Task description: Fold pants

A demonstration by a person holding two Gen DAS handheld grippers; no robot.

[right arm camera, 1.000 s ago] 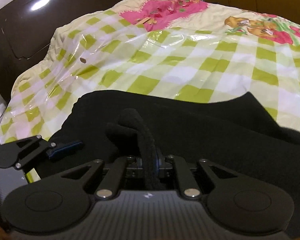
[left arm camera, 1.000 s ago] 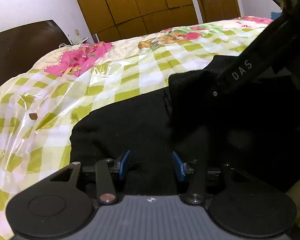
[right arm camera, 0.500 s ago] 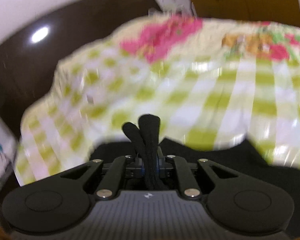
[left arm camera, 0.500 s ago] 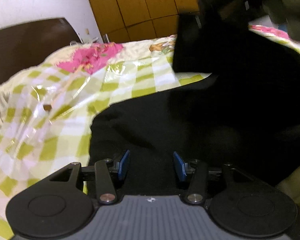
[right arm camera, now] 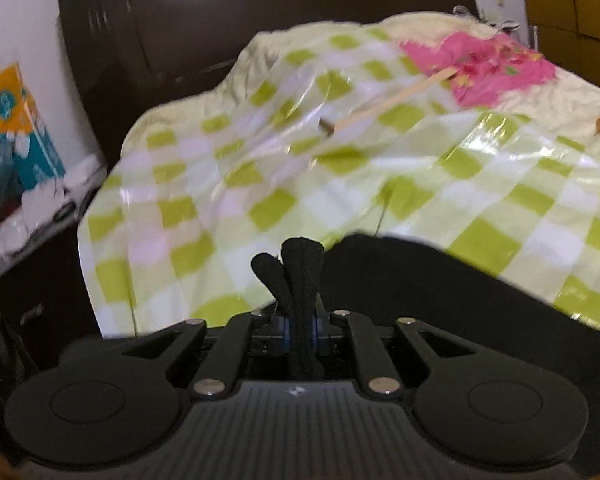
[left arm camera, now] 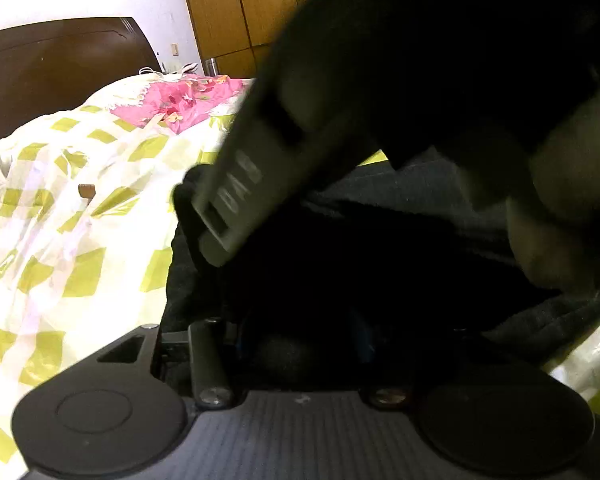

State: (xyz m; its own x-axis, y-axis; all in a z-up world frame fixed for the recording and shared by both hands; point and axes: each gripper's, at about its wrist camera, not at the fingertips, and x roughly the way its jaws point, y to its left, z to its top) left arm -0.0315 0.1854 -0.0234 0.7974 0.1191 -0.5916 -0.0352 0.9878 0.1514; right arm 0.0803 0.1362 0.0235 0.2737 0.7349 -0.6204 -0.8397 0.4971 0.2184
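The black pants [left arm camera: 308, 280] lie on a bed with a green-and-white checked cover [left arm camera: 60, 220]. My left gripper [left arm camera: 304, 340] is open, its jaws apart and low over the dark cloth, much of it in shadow. My right gripper [right arm camera: 300, 326] is shut on a bunched fold of the pants [right arm camera: 296, 272] and holds it raised, with more black cloth [right arm camera: 460, 300] hanging to its right. In the left wrist view the right gripper's body [left arm camera: 268, 176] crosses close overhead with lifted cloth, hiding the right half of the bed.
A dark wooden headboard [right arm camera: 260, 40] stands at the bed's far end. A pink patch [right arm camera: 488, 68] and a thin wooden stick [right arm camera: 388, 104] lie on the cover. Wooden wardrobe doors [left arm camera: 240, 8] stand behind. Clutter [right arm camera: 20, 152] sits beside the bed at left.
My right gripper has lifted the pinched fold of pants and carried it leftward over the left gripper. The left gripper stays open and low on the cloth.
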